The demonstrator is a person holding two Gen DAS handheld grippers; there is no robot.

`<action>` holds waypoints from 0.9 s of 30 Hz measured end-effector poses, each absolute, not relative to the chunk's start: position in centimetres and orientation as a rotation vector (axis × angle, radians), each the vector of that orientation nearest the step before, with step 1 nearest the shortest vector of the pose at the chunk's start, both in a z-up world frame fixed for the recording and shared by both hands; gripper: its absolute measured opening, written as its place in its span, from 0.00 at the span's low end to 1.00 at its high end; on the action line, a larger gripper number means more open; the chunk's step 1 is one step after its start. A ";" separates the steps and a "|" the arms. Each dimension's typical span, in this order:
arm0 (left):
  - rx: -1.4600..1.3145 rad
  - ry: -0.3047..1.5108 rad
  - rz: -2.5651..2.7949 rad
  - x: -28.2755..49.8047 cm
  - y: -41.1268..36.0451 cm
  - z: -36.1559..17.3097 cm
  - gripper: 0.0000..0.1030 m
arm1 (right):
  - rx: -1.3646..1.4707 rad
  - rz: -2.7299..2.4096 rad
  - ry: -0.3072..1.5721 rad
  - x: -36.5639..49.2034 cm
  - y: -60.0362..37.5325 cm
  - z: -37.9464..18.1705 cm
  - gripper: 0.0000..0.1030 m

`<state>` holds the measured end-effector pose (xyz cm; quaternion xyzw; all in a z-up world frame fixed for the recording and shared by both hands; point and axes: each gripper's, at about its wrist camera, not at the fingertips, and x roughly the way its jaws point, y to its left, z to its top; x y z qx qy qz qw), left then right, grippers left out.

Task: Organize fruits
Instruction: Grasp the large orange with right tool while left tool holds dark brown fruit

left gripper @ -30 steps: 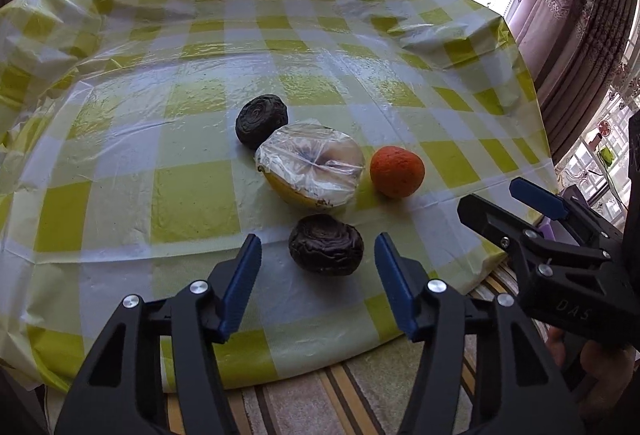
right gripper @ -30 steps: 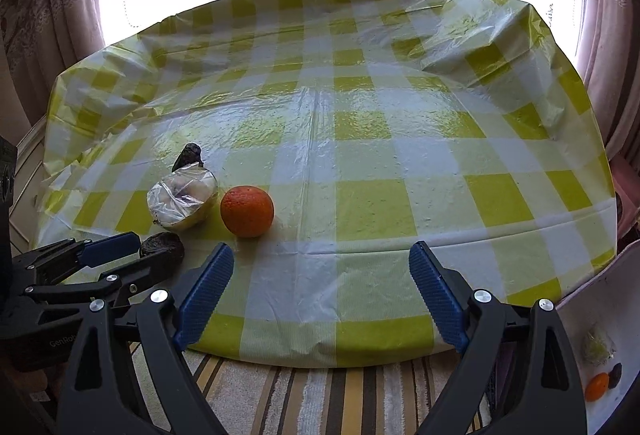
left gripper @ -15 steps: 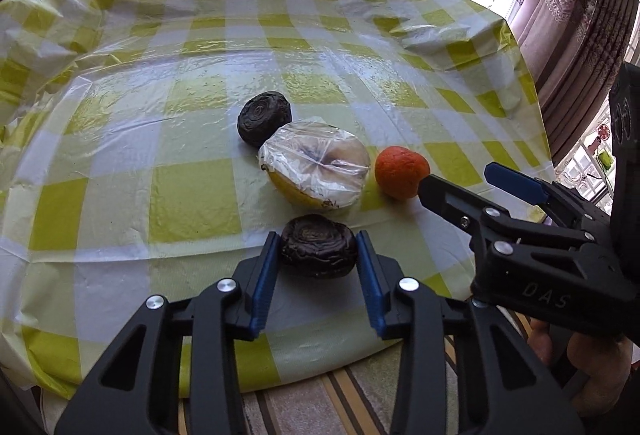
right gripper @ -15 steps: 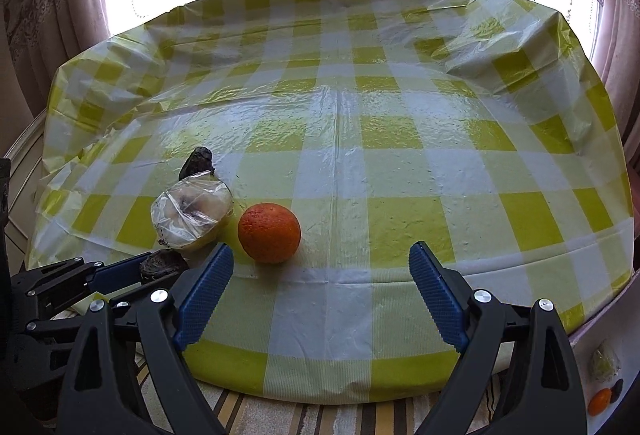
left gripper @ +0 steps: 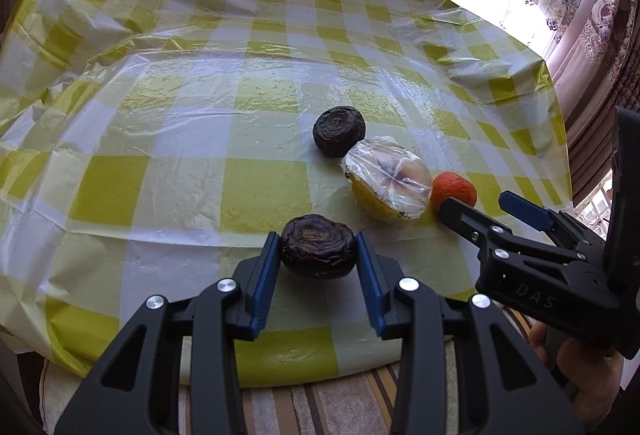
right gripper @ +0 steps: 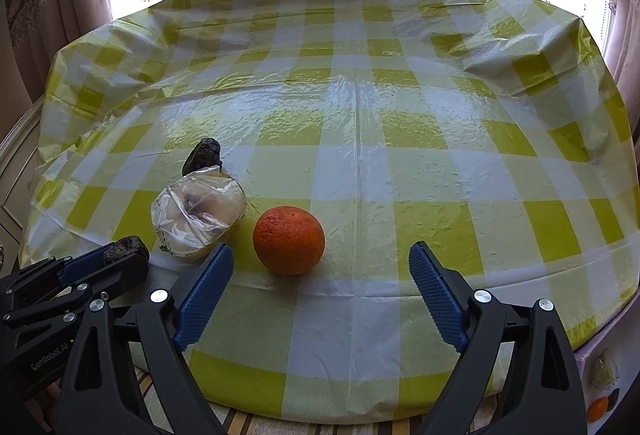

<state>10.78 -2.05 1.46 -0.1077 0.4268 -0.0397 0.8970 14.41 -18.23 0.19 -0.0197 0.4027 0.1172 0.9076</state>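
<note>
On a desk (left gripper: pixel 264 191) w/ a yellow-and-white checked plastic cover, by a bright window: at left, the left gripper (left gripper: pixel 317 257) has its jaws clenched on a dark wrinkled fruit (left gripper: pixel 318 252) near the desk's front edge. Behind it, a second dark fruit (left gripper: pixel 339 130) touches a plastic-wrapped yellow fruit half (left gripper: pixel 387 180). Just right of that, an orange (right gripper: pixel 289 239) sits on the cover. At right, the right gripper (right gripper: pixel 320 295) hovers w/ jaws released wide; the orange lies just ahead, between the blue pads (right gripper: pixel 436 295), untouched.
</note>
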 end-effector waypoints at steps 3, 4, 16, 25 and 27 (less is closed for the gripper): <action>-0.225 0.881 -0.052 10.7 -1.4 1.5 0.37 | -0.052 0.239 0.835 14.8 -17.8 0.0 0.84; -0.224 0.880 -0.042 10.6 -1.3 1.5 0.37 | -0.054 0.239 0.833 14.9 -17.7 0.0 0.84; -0.235 0.870 -0.016 10.4 -0.2 1.5 0.37 | -0.071 0.260 0.833 15.6 -16.7 -0.1 0.67; -0.231 0.874 -0.011 10.3 -0.5 1.3 0.37 | -0.082 0.293 0.849 15.4 -16.3 -0.6 0.37; -0.222 0.871 -0.006 10.2 -0.6 1.3 0.37 | -0.085 0.294 0.846 15.1 -16.4 -0.6 0.36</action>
